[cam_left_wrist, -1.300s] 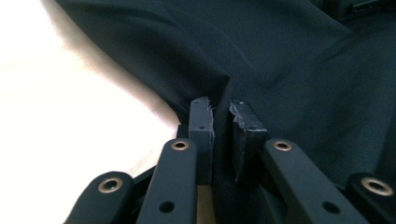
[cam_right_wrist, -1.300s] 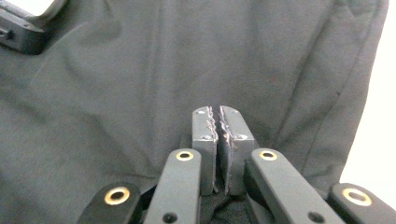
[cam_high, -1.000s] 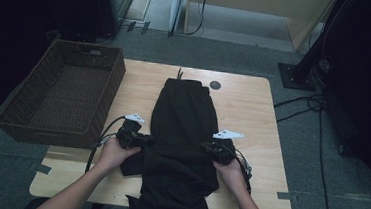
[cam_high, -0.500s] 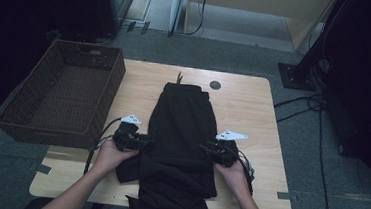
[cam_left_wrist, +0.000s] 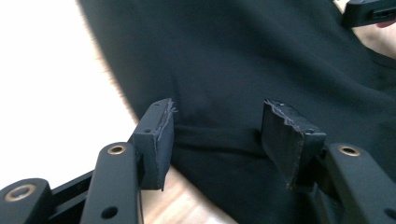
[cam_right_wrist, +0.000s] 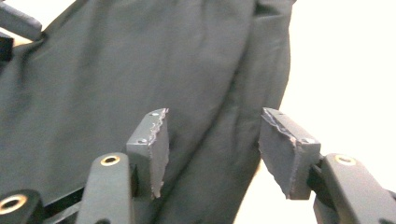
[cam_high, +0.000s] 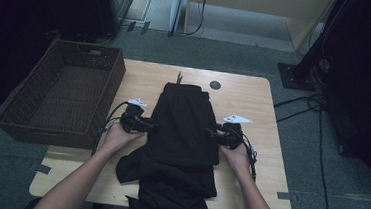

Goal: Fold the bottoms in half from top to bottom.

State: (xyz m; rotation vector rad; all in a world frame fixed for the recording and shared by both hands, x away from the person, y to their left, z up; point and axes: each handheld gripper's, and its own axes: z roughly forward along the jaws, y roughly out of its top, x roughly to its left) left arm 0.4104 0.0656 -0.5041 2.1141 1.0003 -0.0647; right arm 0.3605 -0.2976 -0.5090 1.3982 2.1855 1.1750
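The brown wicker basket (cam_high: 59, 94) at the left of the surface (cam_high: 254, 102) held nothing that I could see; its near end hung past the surface's left edge. The black garment (cam_high: 184, 129) lay folded down the middle of the light wooden surface, its near end spilling over the edge towards me, a cord end poking out at its far end beside a small dark round spot (cam_high: 215, 85). My left tool (cam_high: 147, 126) sat at the garment's left edge and my right tool (cam_high: 213, 134) at its right edge. Both had just been opening, and both stood released, jaws apart with cloth below but nothing pinched. Around us was grey carpet, with cables (cam_high: 319, 102) trailing at the right near a dark stand.
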